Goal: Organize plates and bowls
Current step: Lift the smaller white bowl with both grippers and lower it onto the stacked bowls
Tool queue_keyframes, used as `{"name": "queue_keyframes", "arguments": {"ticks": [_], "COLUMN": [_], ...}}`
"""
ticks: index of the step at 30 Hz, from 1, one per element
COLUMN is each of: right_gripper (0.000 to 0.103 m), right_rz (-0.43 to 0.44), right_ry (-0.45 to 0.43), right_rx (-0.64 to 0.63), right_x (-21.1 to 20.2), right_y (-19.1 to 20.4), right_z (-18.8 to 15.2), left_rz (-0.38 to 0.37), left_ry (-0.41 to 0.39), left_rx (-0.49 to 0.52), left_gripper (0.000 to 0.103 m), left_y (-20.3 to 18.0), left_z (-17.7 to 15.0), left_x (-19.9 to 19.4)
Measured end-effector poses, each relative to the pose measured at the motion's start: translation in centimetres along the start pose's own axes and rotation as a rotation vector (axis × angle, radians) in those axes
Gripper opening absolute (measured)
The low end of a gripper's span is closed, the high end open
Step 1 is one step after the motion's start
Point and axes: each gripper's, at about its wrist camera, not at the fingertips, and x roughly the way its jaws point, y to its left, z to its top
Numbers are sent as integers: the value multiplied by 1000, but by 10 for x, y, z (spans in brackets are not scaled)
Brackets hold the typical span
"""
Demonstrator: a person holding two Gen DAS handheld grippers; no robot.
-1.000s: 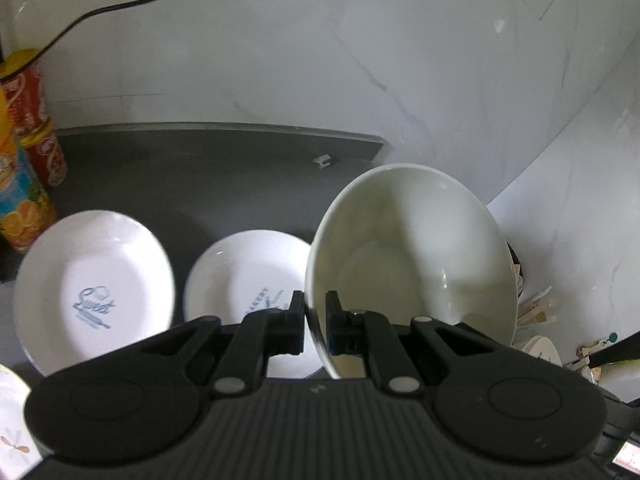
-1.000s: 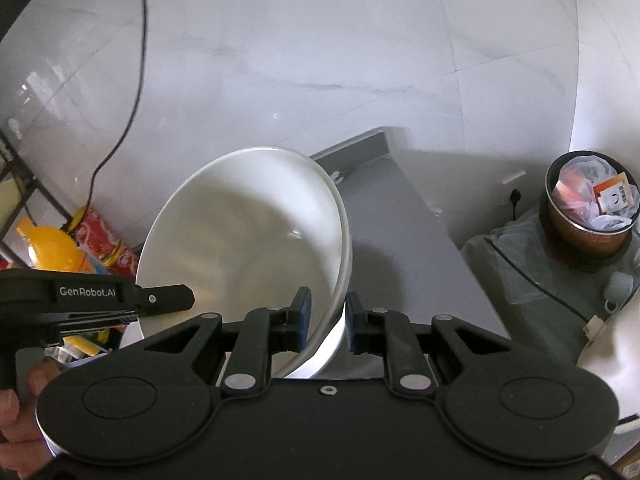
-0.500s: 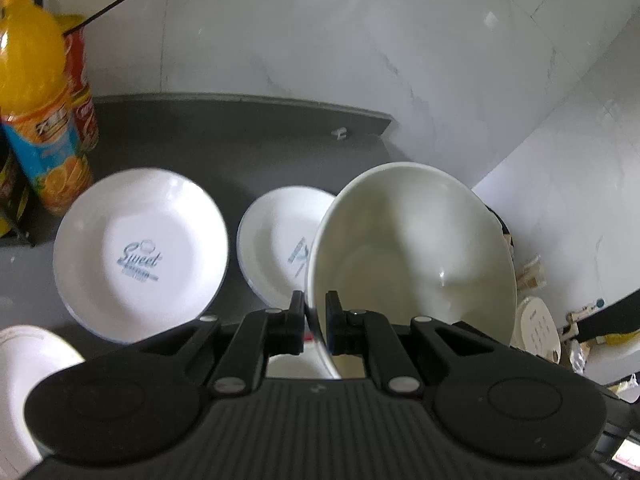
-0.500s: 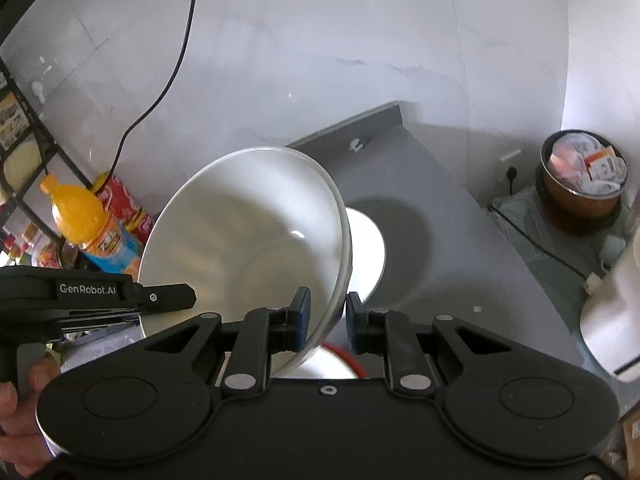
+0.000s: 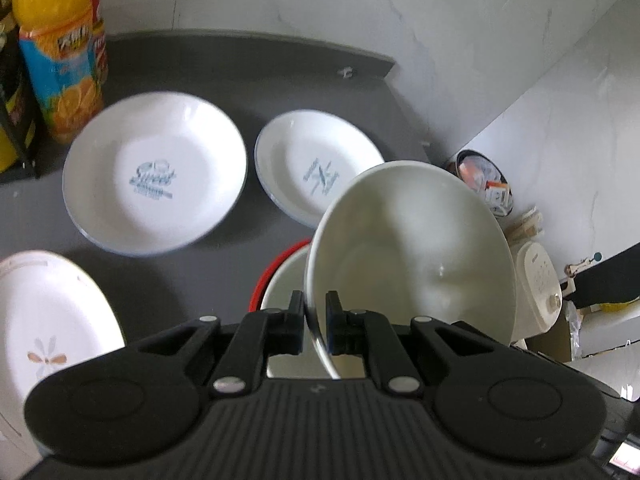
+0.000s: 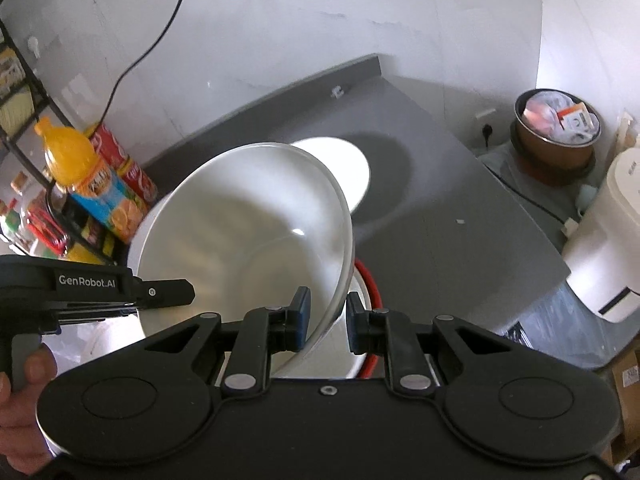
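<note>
Both claws, left claw (image 5: 314, 322) marked "GenRobot.AI", right claw (image 6: 326, 314), clamp white bowl (image 5: 412, 248) rim.

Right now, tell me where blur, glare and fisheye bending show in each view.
Left wrist view: the printed plate and juice bottle are smeared by motion blur, while the held bowl stays sharper. Right wrist view: a small glare spot on the bowl; the counter edge bows.
</note>
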Motion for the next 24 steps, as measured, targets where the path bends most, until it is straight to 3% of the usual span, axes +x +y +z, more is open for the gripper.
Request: {"name": "queue_keyframes", "arguments": {"ticks": [13, 24], "right_gripper": [19, 19], "right_rz": [-21, -27], "right_ry": [61, 100], "right_rx": [-16, -38], "right_x": [11, 23], "right_y": [6, 5], "right_z": [-20, -19], "left_rz": [24, 39], "left_ry": [54, 74], "left_rx": [-13, -7], "left_gripper": [8, 9], "left_y": [14, 14], "left_z": [-22, -18], "left_x": [15, 23]}}
